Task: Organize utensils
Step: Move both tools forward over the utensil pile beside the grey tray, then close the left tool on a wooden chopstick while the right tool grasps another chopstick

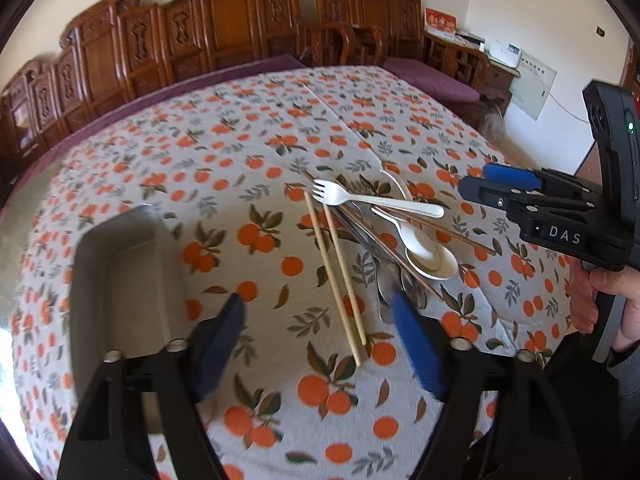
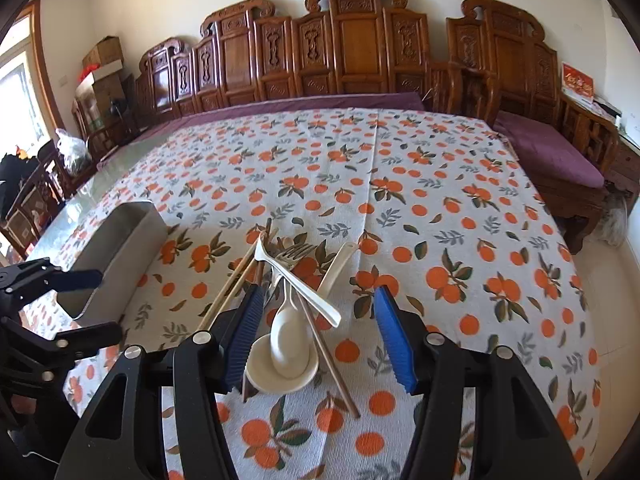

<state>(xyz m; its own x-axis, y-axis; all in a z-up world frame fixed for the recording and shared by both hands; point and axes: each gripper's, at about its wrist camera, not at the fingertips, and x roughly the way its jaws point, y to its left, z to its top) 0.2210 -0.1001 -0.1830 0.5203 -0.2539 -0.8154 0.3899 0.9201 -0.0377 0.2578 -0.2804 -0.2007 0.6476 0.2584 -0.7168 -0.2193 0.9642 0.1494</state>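
Utensils: a crossed heap on the worktop (image 2: 440, 184); white fork (image 1: 372, 198), white spoons (image 2: 288, 340), pale chopsticks (image 1: 340, 276), dark chopsticks (image 1: 436, 226) and metal pieces beneath
Tray: grey tray (image 1: 124, 276), nothing seen in it, well left of the heap
Left tool (image 1: 318, 320): jaws partly apart, nothing between the pads; pale chopsticks lie below the gap
Right tool (image 2: 318, 320): jaws partly apart, straddling the white spoons, pads not yet pressing
Step in hand: judged a first pick from the heap
Advice: take a top piece, lift straight, avoid dragging crossed neighbours
Surface: cloth printed with oranges; likely soft, may ruck
Room: carved wooden chairs (image 2: 360, 48) along a pale wall; purple cushions
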